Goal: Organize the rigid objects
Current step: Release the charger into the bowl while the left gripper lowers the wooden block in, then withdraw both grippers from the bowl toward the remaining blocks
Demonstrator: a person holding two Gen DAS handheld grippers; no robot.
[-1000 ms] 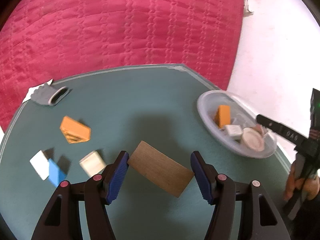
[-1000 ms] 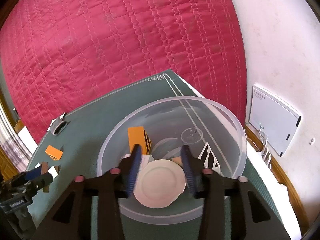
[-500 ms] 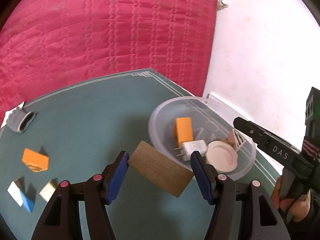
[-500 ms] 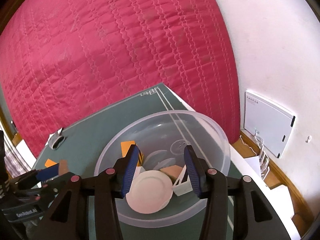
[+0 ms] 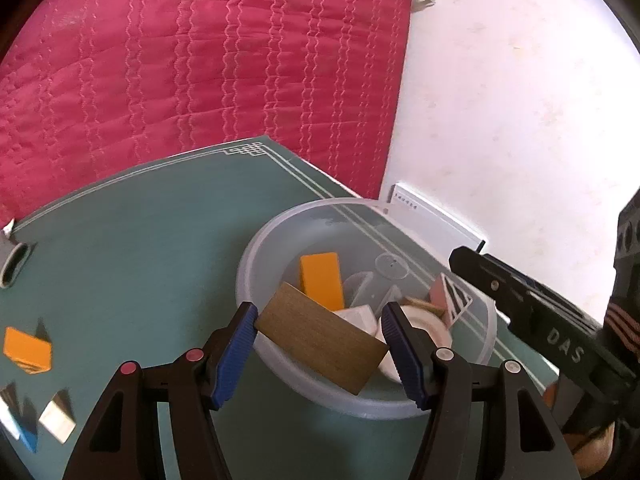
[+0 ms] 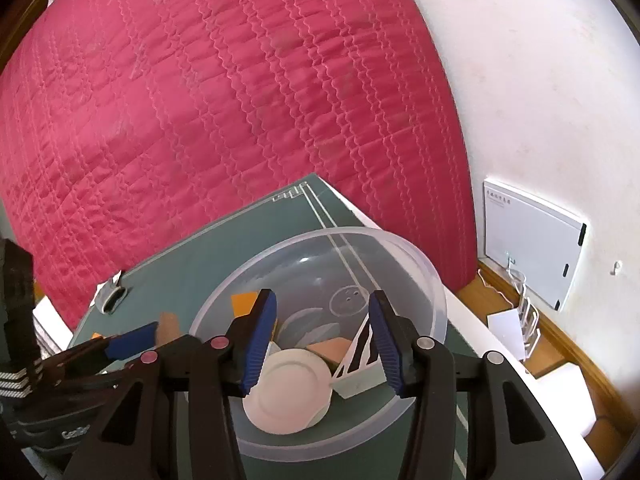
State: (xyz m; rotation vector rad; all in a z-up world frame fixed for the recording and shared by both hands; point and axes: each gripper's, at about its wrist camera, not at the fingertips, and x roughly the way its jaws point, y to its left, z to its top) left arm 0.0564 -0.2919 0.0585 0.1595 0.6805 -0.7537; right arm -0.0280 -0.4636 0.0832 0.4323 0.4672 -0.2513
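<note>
My left gripper (image 5: 320,316) is shut on a flat brown wooden board (image 5: 320,340), held by its short ends and tilted above the near rim of a clear plastic bowl (image 5: 344,202). In the bowl lie an orange block (image 5: 322,280), a white disc (image 6: 288,392), a pink piece (image 6: 328,350) and a black-and-white striped piece (image 6: 360,344). My right gripper (image 6: 322,300) hovers open above the bowl (image 6: 400,240) with nothing between its blue pads. From the right wrist view the left gripper (image 6: 132,336) comes in at the bowl's left side.
On the green table (image 5: 140,240), at the left, lie an orange block (image 5: 28,350), a white block (image 5: 58,420) beside a blue one, and a grey ring-shaped object (image 5: 14,264). A red quilted cloth (image 5: 200,60) hangs behind. A white panel (image 6: 532,240) leans on the wall.
My left gripper has carried the board rightward from the middle of the table to the bowl's near rim. My right gripper's jaws have widened a little above the white disc.
</note>
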